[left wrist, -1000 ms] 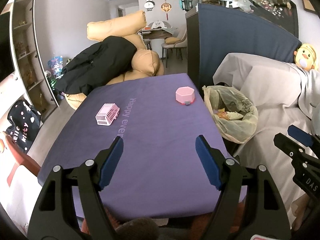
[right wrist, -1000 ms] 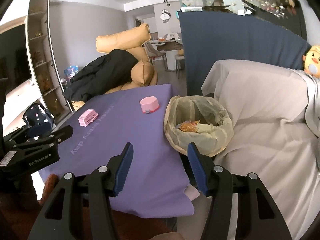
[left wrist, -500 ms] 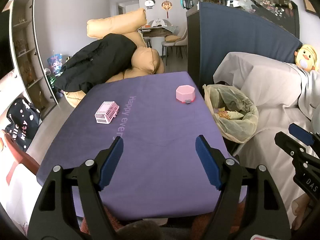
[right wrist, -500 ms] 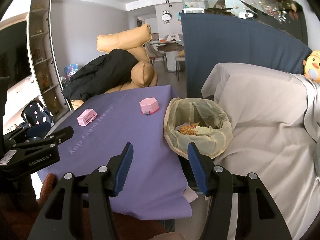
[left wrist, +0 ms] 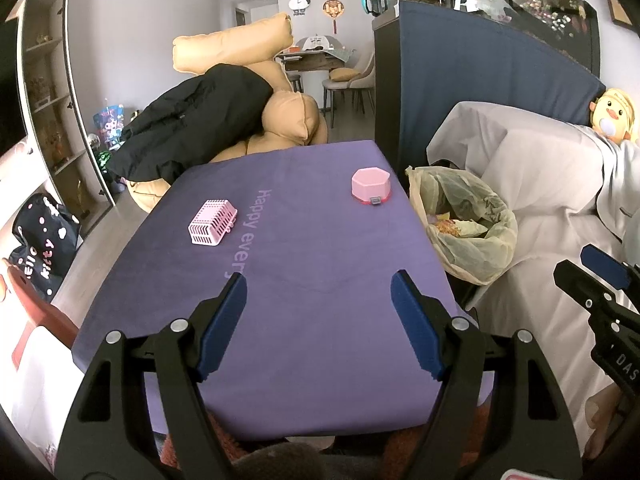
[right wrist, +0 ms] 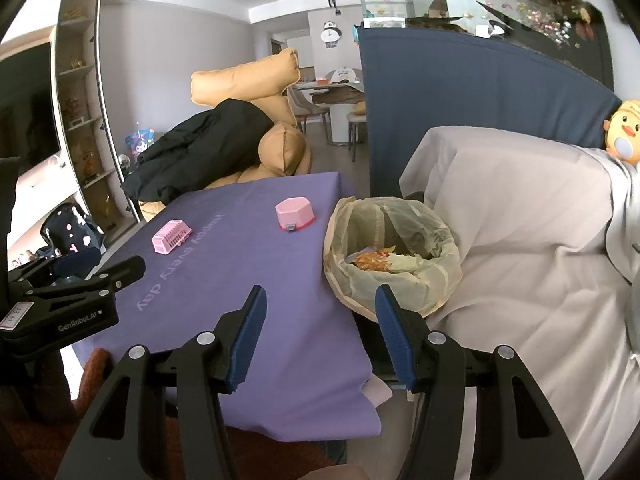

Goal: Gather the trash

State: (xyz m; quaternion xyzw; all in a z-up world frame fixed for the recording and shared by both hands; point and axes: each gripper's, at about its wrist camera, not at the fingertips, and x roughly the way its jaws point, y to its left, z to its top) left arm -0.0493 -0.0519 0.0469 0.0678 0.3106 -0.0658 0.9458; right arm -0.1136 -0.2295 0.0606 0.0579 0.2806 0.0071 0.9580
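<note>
Two pink boxes (left wrist: 213,223) (left wrist: 370,185), one trash bag (left wrist: 468,224).

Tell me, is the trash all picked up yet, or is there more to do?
Looks nearly done: wrappers already sit in the trash bag beside the purple table. The left gripper and right gripper are both open and empty. Only a pink basket and pink box remain on the table, and those don't look like trash.

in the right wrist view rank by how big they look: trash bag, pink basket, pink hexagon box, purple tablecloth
1. purple tablecloth
2. trash bag
3. and 4. pink hexagon box and pink basket: these look about alike, and the fisheye view makes it unsure, so I would not rank them.
</note>
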